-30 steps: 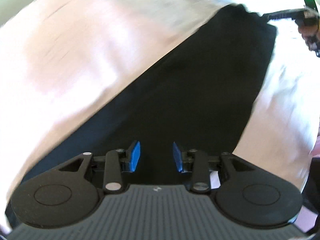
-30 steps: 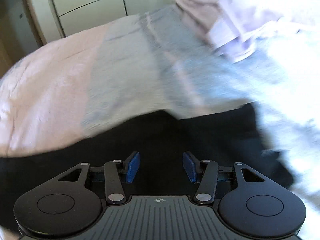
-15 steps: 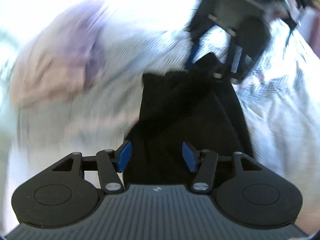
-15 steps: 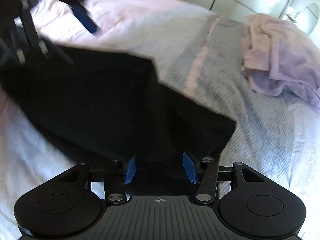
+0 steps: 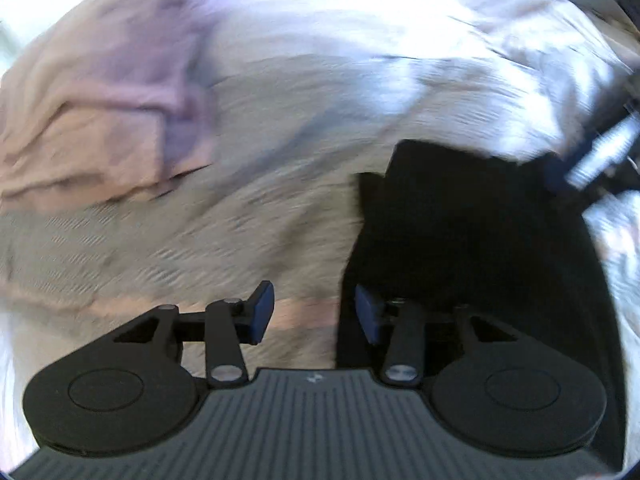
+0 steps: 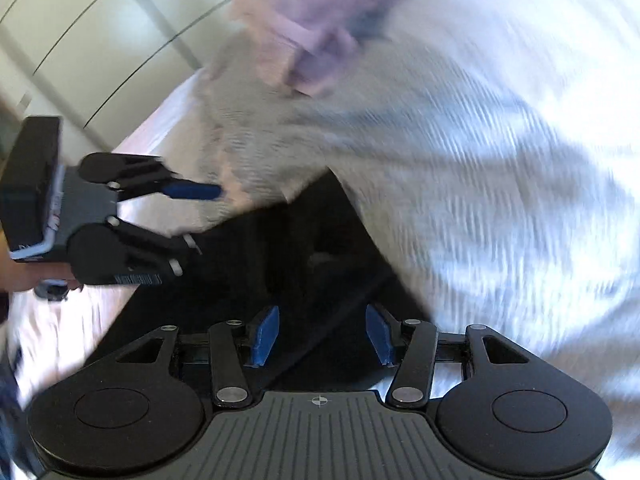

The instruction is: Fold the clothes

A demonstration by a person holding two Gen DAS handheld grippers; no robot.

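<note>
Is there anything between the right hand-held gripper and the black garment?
Nothing visible. The right hand-held gripper is open, with the black garment directly ahead and no other item between them.

Both of my wrist views are smeared with motion blur; only my own gripper bodies at the bottom stay sharp. Strong daylight washes the bedspread (image 5: 460, 48) to white glare along the top of the left view and down the right side of the right view. The black garment (image 5: 472, 240) reads as a flat dark mass, its folds lost. Fisheye bending curves the wardrobe doors (image 6: 80, 32) and darkens the corners.
</note>
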